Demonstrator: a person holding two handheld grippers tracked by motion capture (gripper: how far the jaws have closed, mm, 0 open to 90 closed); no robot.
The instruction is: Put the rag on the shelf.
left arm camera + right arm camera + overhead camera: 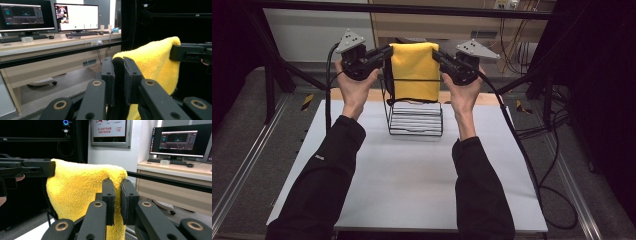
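A yellow towel (414, 70) hangs spread between the two grippers, above a black wire rack (415, 117) on the white table. My left gripper (388, 51) is shut on the towel's upper left corner, and my right gripper (435, 54) is shut on its upper right corner. In the left gripper view the jaws pinch the yellow towel (152, 60) at the left gripper (118, 65), with the other gripper holding the far corner. In the right gripper view the right gripper (117, 187) clamps the yellow towel (80, 185) the same way. The towel's lower edge reaches down inside the rack.
The white table top (412, 175) spreads wide in front of the rack. The rack's base shows pale slats (414, 120). A black frame bar (412, 9) runs across behind. Desks with monitors (75, 16) stand beyond the table. Cables trail on the right floor (552, 165).
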